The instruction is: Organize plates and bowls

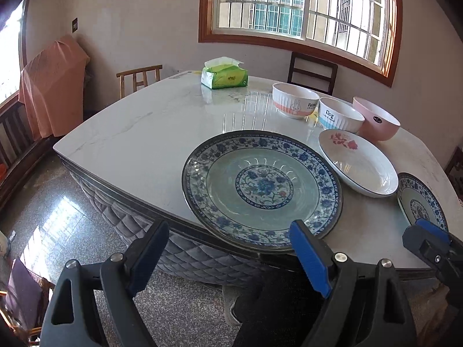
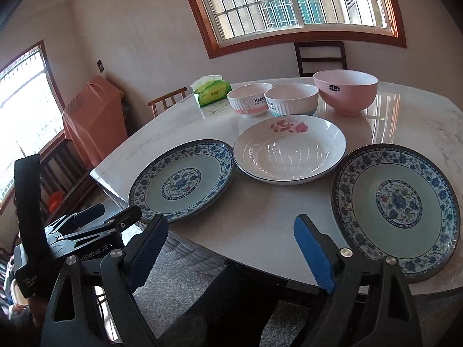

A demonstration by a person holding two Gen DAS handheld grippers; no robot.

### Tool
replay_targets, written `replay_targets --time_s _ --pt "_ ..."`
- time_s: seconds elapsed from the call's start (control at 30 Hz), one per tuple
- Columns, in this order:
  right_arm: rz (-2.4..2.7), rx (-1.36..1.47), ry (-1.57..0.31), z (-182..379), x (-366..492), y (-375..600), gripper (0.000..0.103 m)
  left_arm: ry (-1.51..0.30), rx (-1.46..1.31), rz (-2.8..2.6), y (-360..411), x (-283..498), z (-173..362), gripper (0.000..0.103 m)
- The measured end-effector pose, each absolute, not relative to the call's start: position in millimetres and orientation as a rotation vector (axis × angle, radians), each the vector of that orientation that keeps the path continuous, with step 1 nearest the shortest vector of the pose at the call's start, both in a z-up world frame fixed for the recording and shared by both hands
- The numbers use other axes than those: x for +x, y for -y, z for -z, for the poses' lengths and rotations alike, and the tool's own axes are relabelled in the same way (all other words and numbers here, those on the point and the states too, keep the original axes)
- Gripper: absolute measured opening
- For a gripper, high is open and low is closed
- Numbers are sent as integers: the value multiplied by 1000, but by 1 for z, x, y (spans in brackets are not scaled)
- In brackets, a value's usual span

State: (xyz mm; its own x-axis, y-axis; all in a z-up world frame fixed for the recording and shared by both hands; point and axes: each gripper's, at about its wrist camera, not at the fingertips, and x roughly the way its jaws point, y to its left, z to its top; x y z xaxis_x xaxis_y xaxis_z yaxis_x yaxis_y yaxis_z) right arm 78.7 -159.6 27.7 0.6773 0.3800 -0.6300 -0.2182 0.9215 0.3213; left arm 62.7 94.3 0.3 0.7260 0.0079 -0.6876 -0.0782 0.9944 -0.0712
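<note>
Two blue-and-white patterned plates, a white plate with a red rose and three bowls lie on a marble table (image 1: 139, 133). In the left wrist view the large patterned plate (image 1: 262, 188) lies at the near edge, and my left gripper (image 1: 230, 225) stands open just before its rim, holding nothing. The rose plate (image 1: 357, 163) and the second patterned plate (image 1: 421, 199) lie to the right. My right gripper (image 2: 231, 219) is open and empty at the table's near edge, between the left patterned plate (image 2: 181, 179) and the right one (image 2: 396, 202). Behind the rose plate (image 2: 289, 149) stand the rabbit bowl (image 2: 250, 98), the blue-banded bowl (image 2: 290, 98) and the pink bowl (image 2: 345, 91).
A green tissue pack (image 1: 224, 76) lies at the table's far side. Wooden chairs (image 1: 141, 78) stand behind the table, under a barred window. A cloth-covered object (image 1: 52, 86) stands by the left wall. A quilted grey skirt hangs below the table edge.
</note>
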Motion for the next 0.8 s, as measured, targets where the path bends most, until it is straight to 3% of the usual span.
replay_targets --time_s 0.07,0.2,0.37,0.8 --pt "-350 230 -803 -23 91 151 65 -766 -122 -68 -109 73 -1 87" --pt "-379 317 -896 -9 117 146 57 -807 -132 -73 -129 94 1 87" --pt "-381 341 -975 4 140 136 40 -869 -154 -67 -148 120 13 87" --pt "-383 386 -1044 18 166 128 37 -961 -163 -22 -166 154 27 86"
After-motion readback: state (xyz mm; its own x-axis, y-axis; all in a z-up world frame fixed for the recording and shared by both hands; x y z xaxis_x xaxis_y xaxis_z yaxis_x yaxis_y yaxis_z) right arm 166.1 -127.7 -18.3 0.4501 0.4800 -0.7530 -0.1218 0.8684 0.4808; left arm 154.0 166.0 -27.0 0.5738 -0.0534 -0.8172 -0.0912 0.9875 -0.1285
